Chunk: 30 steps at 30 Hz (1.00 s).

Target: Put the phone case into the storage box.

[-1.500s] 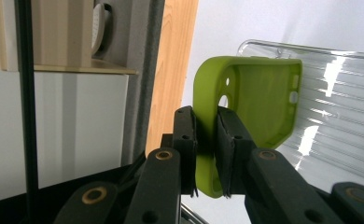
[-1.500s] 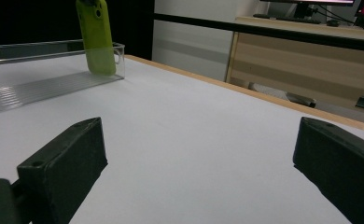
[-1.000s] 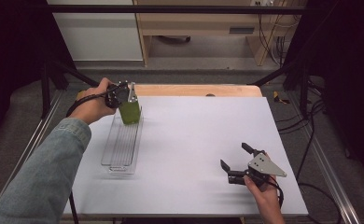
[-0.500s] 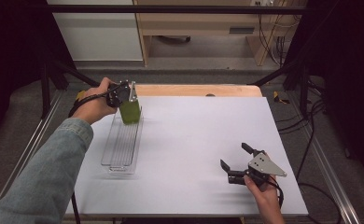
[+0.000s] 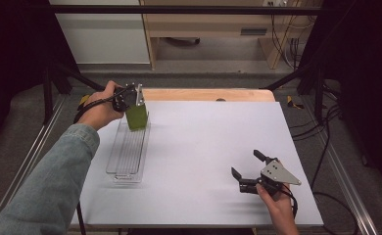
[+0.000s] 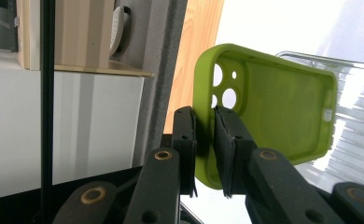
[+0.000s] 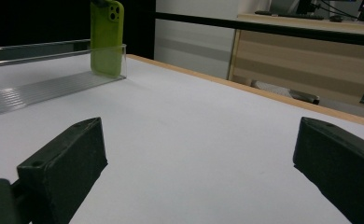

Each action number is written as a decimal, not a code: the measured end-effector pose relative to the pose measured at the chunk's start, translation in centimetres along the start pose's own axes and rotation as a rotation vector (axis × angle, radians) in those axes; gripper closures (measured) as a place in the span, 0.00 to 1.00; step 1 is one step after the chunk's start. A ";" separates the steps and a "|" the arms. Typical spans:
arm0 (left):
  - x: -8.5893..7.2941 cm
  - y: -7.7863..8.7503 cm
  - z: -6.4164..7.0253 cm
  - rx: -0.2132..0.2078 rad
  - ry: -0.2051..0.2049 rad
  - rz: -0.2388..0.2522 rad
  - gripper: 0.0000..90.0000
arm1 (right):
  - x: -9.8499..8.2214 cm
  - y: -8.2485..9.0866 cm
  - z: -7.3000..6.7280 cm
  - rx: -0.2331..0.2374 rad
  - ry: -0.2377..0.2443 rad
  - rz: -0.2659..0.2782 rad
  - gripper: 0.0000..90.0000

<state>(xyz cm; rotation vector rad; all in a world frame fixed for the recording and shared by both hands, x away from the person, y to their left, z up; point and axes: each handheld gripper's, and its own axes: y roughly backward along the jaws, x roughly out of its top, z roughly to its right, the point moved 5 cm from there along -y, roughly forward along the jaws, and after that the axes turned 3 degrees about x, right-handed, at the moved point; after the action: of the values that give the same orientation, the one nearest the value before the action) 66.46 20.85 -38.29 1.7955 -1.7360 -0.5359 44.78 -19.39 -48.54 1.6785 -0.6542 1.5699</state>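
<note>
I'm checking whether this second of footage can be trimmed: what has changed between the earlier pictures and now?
Nothing visibly changed. The left gripper stays shut on the green phone case, held upright at the far end of the clear tray. The right gripper stays open, low over the white table near its front right corner, holding nothing.

High view looks forward and down over the white table (image 5: 199, 147). Left gripper view sits very close to a green phone case (image 6: 273, 107), apparently rolled sideways. Right gripper view looks low across the table; both share the case (image 7: 106, 37)
</note>
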 end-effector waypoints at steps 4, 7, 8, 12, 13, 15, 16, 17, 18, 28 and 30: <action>0.1 -0.1 0.0 0.009 0.010 -0.005 0.87 | 0.0 0.0 0.0 0.001 0.001 -0.004 0.03; 0.1 -0.2 -0.1 0.023 0.028 -0.004 0.80 | 0.0 0.0 0.0 0.001 0.000 -0.005 0.03; 0.1 -0.1 -0.2 0.030 0.033 -0.004 0.77 | 0.0 0.0 0.0 0.001 0.000 -0.004 0.03; 0.1 -0.1 -0.3 0.064 0.075 -0.009 0.58 | 0.0 0.0 -0.1 0.003 0.000 -0.001 0.03; 0.1 0.0 -0.4 0.073 0.084 -0.010 0.53 | 0.0 0.0 -0.1 0.004 0.001 -0.001 0.03; 0.0 0.1 -0.4 0.082 0.109 -0.006 0.48 | 0.0 -0.1 -0.2 0.005 0.001 -0.003 0.03; -0.1 0.1 -0.4 0.087 0.120 -0.005 0.46 | 0.0 -0.1 -0.2 0.005 0.000 -0.003 0.03; -0.1 0.2 -0.4 0.092 0.130 -0.005 0.44 | 0.0 -0.1 -0.2 0.005 0.000 -0.003 0.03; -0.2 0.3 -0.4 0.094 0.143 -0.003 0.42 | 0.0 -0.1 -0.2 0.006 0.000 -0.005 0.03; -0.5 1.0 0.3 0.081 0.339 0.042 0.24 | 0.0 -0.2 -0.4 0.002 -0.001 -0.004 0.03; -0.4 1.2 0.5 0.083 0.366 0.045 0.22 | 0.0 -0.3 -0.4 -0.005 -0.007 -0.009 0.03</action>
<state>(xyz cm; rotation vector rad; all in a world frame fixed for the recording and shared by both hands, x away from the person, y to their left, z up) 65.23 21.19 -37.93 1.7748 -1.5574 -0.1058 44.73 -18.89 -48.62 1.6812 -0.6529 1.5553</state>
